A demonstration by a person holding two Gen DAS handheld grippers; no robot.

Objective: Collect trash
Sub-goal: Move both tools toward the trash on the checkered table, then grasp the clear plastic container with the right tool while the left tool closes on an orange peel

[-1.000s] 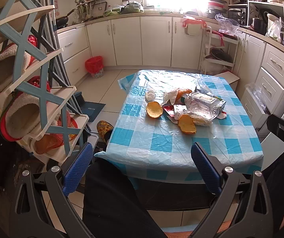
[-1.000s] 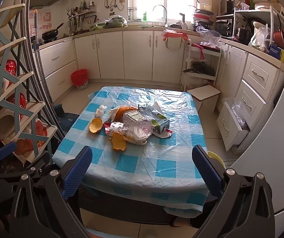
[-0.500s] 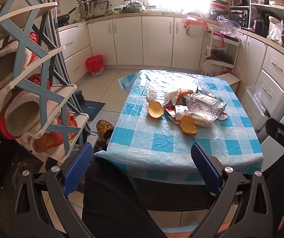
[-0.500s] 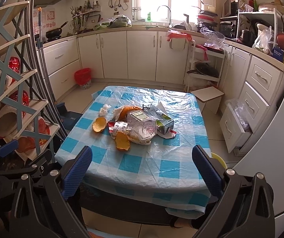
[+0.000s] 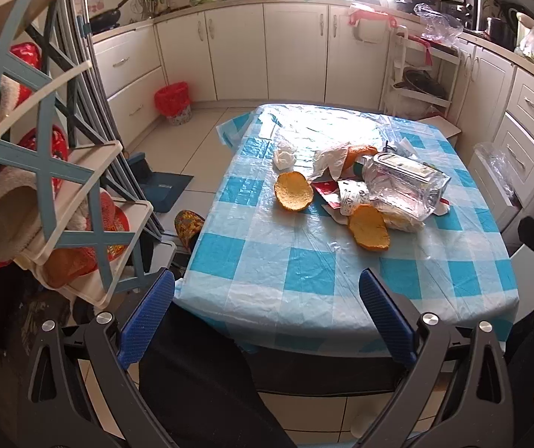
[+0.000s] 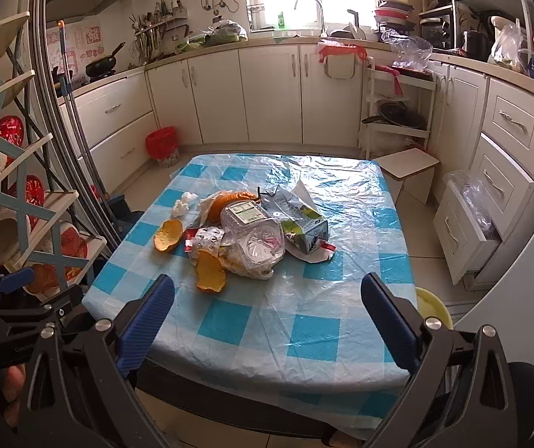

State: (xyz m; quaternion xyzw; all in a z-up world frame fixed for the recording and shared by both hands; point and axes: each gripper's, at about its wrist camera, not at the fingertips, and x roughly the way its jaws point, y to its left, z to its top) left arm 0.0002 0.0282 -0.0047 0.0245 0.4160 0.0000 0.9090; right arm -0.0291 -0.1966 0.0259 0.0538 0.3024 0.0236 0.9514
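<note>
Your left gripper [image 5: 267,310] and right gripper [image 6: 267,311] both hover at the desk's [image 6: 304,328] near edge, jaws spread wide, holding nothing. Bare checked plastic cloth lies ahead. The trash pile [image 6: 244,235] sits at 12 o'clock mid-desk: crumpled clear bottle [image 5: 401,183], curled orange peels [image 5: 293,190], torn carton [image 6: 300,220], tissue wad [image 5: 283,156]. A red bin [image 6: 162,145] stands at 11 o'clock on the tile floor.

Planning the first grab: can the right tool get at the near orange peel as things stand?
Probably yes. The right tool is open and empty, and bare tablecloth lies between it and the orange peel. The peel sits at the pile's near edge, though its far end touches the plastic bottle.
</note>
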